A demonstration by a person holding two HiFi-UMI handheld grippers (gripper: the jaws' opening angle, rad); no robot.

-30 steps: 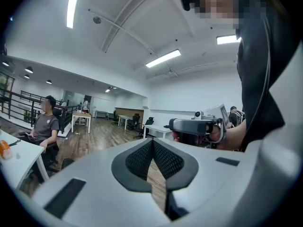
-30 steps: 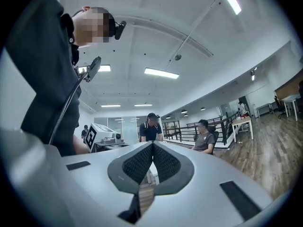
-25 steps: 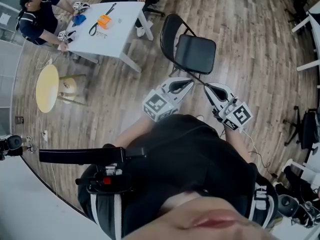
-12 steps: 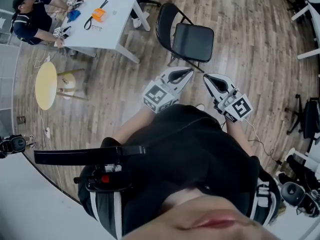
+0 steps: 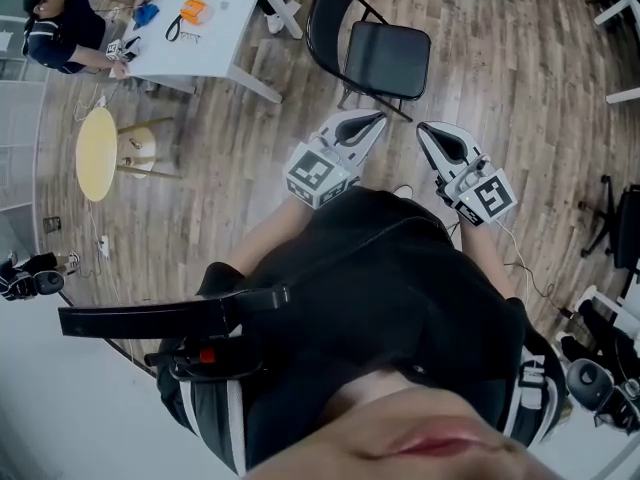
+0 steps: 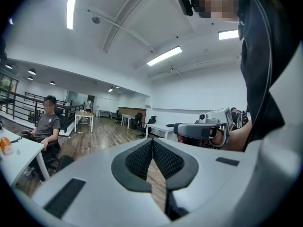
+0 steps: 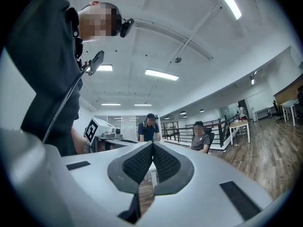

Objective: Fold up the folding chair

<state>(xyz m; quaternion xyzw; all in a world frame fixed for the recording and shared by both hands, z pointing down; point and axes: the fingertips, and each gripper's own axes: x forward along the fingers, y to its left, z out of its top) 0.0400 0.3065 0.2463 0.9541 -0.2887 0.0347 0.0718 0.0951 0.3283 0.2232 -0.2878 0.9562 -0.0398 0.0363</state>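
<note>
The black folding chair (image 5: 375,53) stands unfolded on the wood floor, seat toward me, in the head view. My left gripper (image 5: 378,118) and right gripper (image 5: 424,130) are held side by side just short of the seat's front edge, touching nothing. In the left gripper view the left gripper (image 6: 152,144) has its pads pressed together with nothing between them. The right gripper (image 7: 152,148) is likewise shut and empty. Each gripper view catches the other one: the right gripper (image 6: 201,129) and the left gripper (image 7: 102,128).
A white table (image 5: 225,38) with an orange item (image 5: 192,10) stands left of the chair, with a seated person (image 5: 60,23) at it. A yellow round stool (image 5: 97,153) is further left. Office chairs (image 5: 620,228) stand at the right edge.
Both grippers have moved a little forward toward the chair, still shut. The head view has shifted, so the chair and table sit higher in the picture.
</note>
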